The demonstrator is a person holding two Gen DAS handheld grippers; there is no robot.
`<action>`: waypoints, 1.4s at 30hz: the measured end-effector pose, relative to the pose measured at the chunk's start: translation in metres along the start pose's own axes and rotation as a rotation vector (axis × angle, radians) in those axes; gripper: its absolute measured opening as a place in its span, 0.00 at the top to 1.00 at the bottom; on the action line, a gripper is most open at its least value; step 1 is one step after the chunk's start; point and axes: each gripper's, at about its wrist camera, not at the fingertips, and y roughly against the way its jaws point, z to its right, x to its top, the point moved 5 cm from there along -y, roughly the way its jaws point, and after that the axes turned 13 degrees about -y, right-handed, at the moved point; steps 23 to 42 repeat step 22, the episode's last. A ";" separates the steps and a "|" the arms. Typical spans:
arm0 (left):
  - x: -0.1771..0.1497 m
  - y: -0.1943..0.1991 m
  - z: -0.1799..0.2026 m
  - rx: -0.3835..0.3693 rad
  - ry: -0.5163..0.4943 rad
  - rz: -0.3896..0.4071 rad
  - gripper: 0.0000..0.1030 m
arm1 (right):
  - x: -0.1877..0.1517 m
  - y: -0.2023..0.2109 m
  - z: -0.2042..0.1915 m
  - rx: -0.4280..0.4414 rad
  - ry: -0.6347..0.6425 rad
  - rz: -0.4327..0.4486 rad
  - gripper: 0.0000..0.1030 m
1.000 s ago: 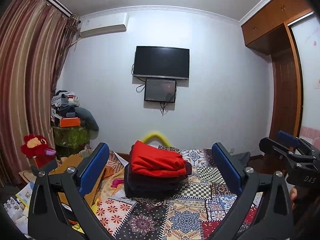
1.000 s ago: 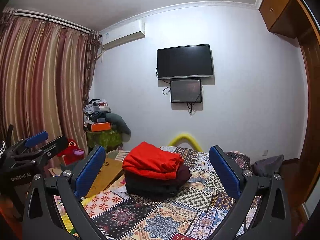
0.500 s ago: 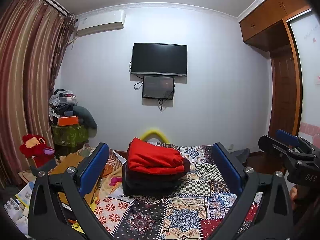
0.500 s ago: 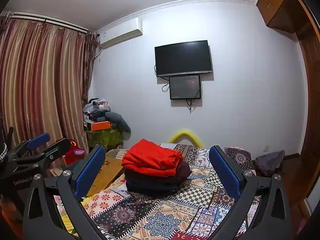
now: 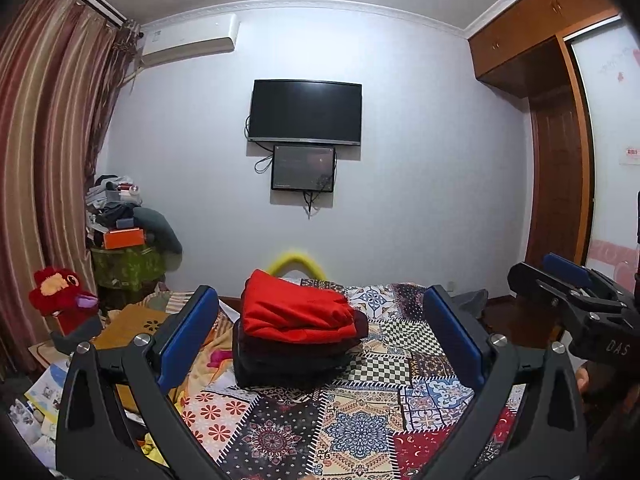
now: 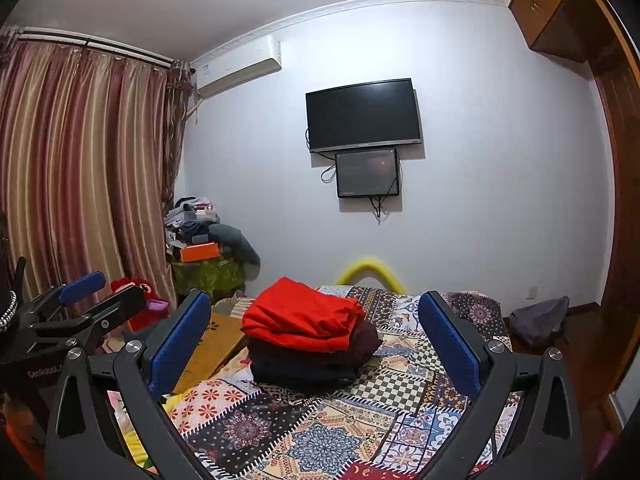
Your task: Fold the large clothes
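Note:
A stack of folded clothes sits on the patchwork bedspread (image 5: 352,432), with a folded red garment (image 5: 294,312) on top of dark folded garments (image 5: 288,360). The same red garment (image 6: 300,314) and dark pile (image 6: 312,364) show in the right wrist view. My left gripper (image 5: 320,316) is held above the near part of the bed, open and empty, short of the stack. My right gripper (image 6: 314,320) is likewise open and empty, level with it. Each gripper shows at the edge of the other's view: the right gripper (image 5: 564,280), the left gripper (image 6: 86,292).
A cluttered pile with an orange box (image 5: 122,238) stands at the left wall by the striped curtain (image 5: 36,160). A red plush toy (image 5: 60,296) and a tan board (image 5: 132,328) lie left of the bed. A television (image 5: 306,114) hangs ahead; a wooden wardrobe (image 5: 556,184) is right.
Both cameras have tilted slightly upward, so the stack and bed sit a little lower in view. Both grippers stay open and empty.

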 end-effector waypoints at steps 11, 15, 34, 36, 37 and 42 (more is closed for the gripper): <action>-0.002 -0.002 0.001 0.002 0.002 -0.006 0.00 | -0.001 -0.001 0.002 -0.015 0.002 -0.004 0.00; -0.003 -0.003 0.000 -0.007 0.013 -0.010 0.00 | -0.004 -0.003 0.001 -0.019 0.009 -0.018 0.00; -0.006 -0.002 -0.001 -0.008 0.020 -0.013 0.00 | -0.006 -0.005 0.000 -0.017 0.012 -0.028 0.00; -0.006 -0.002 -0.001 -0.008 0.020 -0.013 0.00 | -0.006 -0.005 0.000 -0.017 0.012 -0.028 0.00; -0.006 -0.002 -0.001 -0.008 0.020 -0.013 0.00 | -0.006 -0.005 0.000 -0.017 0.012 -0.028 0.00; -0.006 -0.002 -0.001 -0.008 0.020 -0.013 0.00 | -0.006 -0.005 0.000 -0.017 0.012 -0.028 0.00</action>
